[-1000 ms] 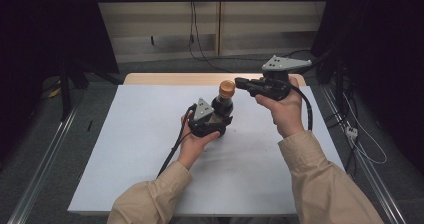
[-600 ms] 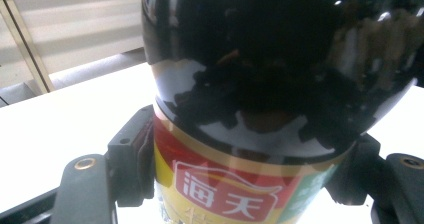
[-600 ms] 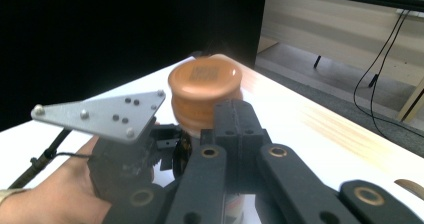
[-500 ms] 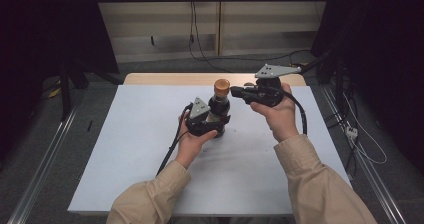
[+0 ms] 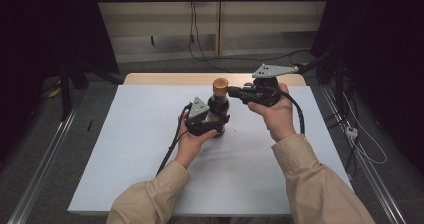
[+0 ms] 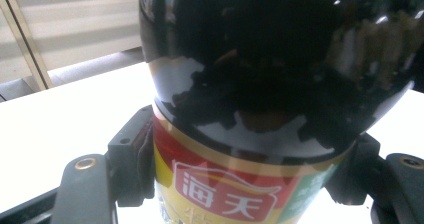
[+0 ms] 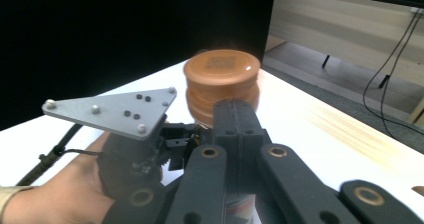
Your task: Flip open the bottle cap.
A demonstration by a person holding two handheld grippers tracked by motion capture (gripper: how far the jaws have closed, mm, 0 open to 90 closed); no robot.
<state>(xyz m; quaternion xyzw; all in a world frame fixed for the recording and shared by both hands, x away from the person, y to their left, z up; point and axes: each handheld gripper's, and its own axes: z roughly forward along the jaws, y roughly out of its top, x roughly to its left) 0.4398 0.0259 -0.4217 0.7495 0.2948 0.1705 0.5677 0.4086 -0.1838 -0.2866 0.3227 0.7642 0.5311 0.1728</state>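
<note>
Standing upright near the middle of the white worktop (image 5: 125, 149): one dark sauce bottle (image 5: 218, 111), long axis vertical, brown cap (image 5: 220, 86) uppermost. Left tongs (image 5: 212, 126) are clamping the bottle's labelled lower body, one jaw on either side. Right tongs (image 5: 235, 91) are hovering closed, jaws pressed together and gripping nothing, just right of the cap at its own height, tips pointing left at it. Right hand (image 5: 275, 114) is the nearer to the cap; judged next: opening those tongs around the cap for unscrewing.
</note>
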